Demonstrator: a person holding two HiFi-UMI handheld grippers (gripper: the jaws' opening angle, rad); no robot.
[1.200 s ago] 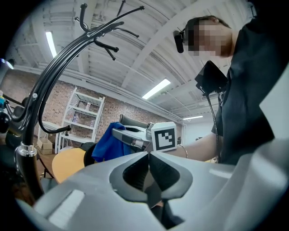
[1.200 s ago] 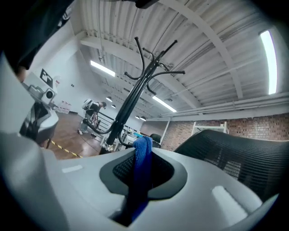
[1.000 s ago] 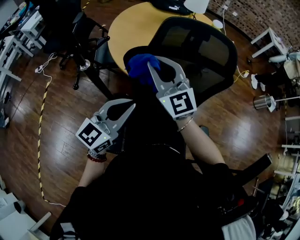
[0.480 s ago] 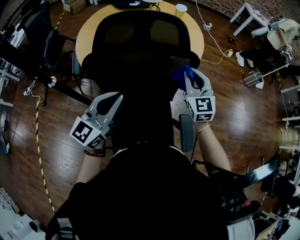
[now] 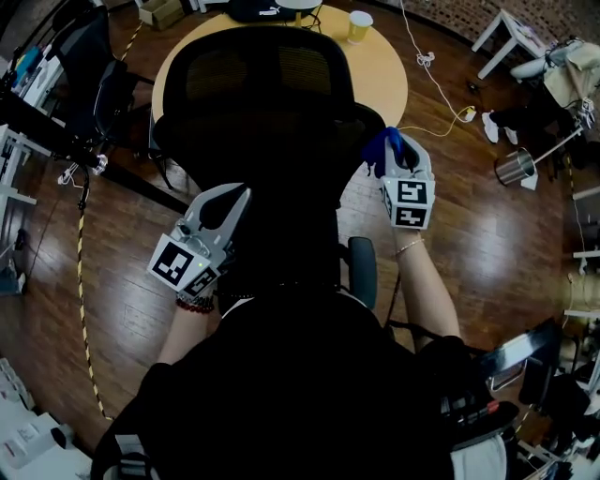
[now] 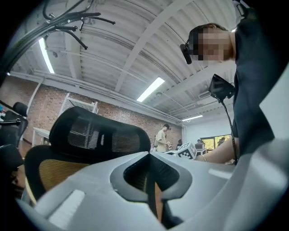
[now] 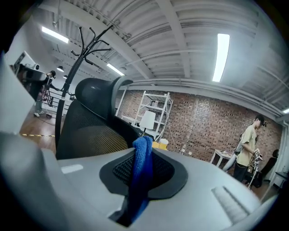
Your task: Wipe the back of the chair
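A black mesh office chair (image 5: 272,75) stands in front of me, its back toward me. My right gripper (image 5: 401,155) is at the right edge of the chair back, shut on a blue cloth (image 5: 382,150) that sticks out past the jaw tips. In the right gripper view the blue cloth (image 7: 142,171) hangs between the shut jaws, with the chair back (image 7: 90,126) to the left. My left gripper (image 5: 242,195) is at the chair's lower left side, shut with nothing in it. In the left gripper view the chair's headrest (image 6: 97,135) rises behind the jaws.
A round wooden table (image 5: 386,80) with a yellow cup (image 5: 358,25) stands beyond the chair. The chair's armrest (image 5: 363,272) lies below my right hand. Another black chair (image 5: 103,84) is at the left, a metal bin (image 5: 514,167) at the right, a white cable (image 5: 431,61) on the floor.
My right gripper with the cloth has gone from the chair back's left edge to its right edge. The chair now sits centred in view. The left gripper has barely moved.
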